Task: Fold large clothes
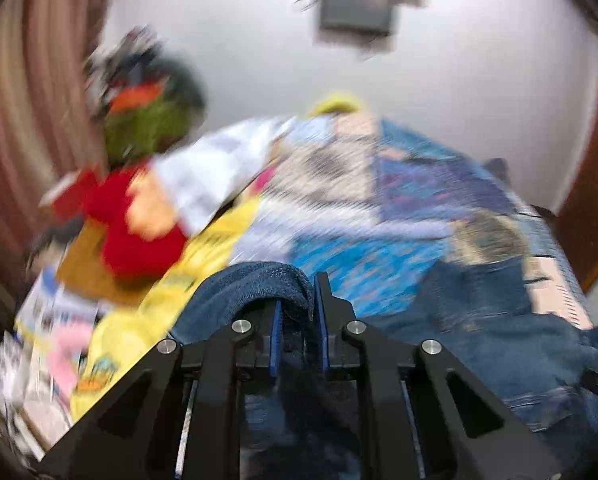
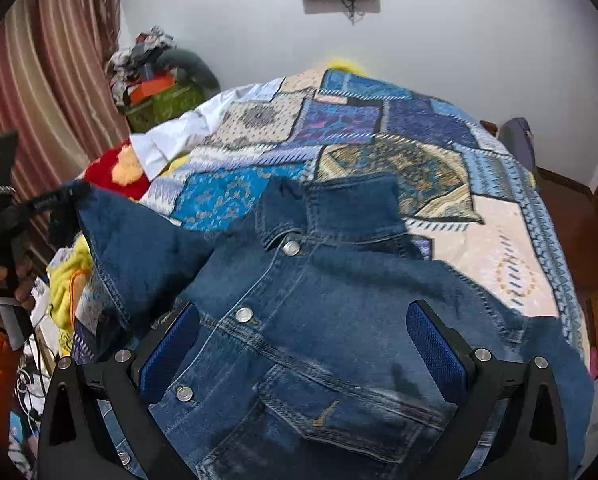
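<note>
Denim fills your left gripper (image 1: 297,312): jaws clamped on a thick folded edge of the denim jacket (image 2: 319,320), cloth bunched between the blue pads and humped over the left one. Likely you pinched a sleeve or side panel to carry it across for a fold; the right-wrist view shows that part lifted at far left, hanging from the gripper. Left view is blurred, so the exact seam is unclear.

Your right gripper (image 2: 303,348) is spread wide, nothing between the pads, over the jacket's front with its metal snap buttons (image 2: 244,314) and flap pocket. Heavy stiff weave with stitched seams, collar up ahead of the jaws. Beyond lies the patchwork bedspread (image 2: 379,152), flat and printed. Red plush (image 1: 139,236) sits left of the left jaws.
</note>
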The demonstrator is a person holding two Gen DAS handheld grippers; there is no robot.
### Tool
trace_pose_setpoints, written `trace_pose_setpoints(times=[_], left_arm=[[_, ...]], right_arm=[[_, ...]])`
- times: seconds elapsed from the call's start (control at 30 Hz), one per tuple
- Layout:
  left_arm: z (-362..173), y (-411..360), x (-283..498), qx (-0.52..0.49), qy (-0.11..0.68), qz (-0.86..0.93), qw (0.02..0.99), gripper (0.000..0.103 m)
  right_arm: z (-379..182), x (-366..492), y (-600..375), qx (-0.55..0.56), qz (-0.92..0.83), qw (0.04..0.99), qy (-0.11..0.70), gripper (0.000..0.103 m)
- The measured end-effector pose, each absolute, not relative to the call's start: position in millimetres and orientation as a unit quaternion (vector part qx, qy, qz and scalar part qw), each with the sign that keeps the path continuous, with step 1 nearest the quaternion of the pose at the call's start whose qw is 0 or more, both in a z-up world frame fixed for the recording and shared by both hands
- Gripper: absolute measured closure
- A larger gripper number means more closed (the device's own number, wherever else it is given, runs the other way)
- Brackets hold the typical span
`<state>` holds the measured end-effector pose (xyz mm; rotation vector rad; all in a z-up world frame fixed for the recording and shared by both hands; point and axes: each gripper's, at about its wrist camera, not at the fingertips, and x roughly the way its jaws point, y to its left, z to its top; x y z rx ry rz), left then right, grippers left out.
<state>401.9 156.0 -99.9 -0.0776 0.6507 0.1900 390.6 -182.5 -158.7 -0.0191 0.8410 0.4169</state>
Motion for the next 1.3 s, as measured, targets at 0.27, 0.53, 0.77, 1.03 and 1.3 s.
trace_pose_setpoints(times=[0.27,0.53,0.77,1.03,1.3], left_arm=[[-127,3,409,0.045,0.355,-0.072,0.931,0.089],[-227,-71,393,0.078,0.495,-0.144,0.854,0.088],[-187,-49,375,0.065,0.501,-0.134,0.853,0.045],[-139,49,350,0.057,0.453,-0.025,0.89,0.029],[-191,142,358,0.041,0.5,0.064,0.862,0.028]], right_arm=[[-137,383,-238,0.014,0.17,0.907,0.385,0.0],[-147,373,-275,0.016,0.153,0.893,0.423,0.0],[-148,368,-248,-0.023,0.178,0.888,0.423,0.0],[-146,368,-159,-0.083,0.251,0.877,0.402,0.0],[-200,386,-68,-0.141,0.289,0.832,0.452,0.0]])
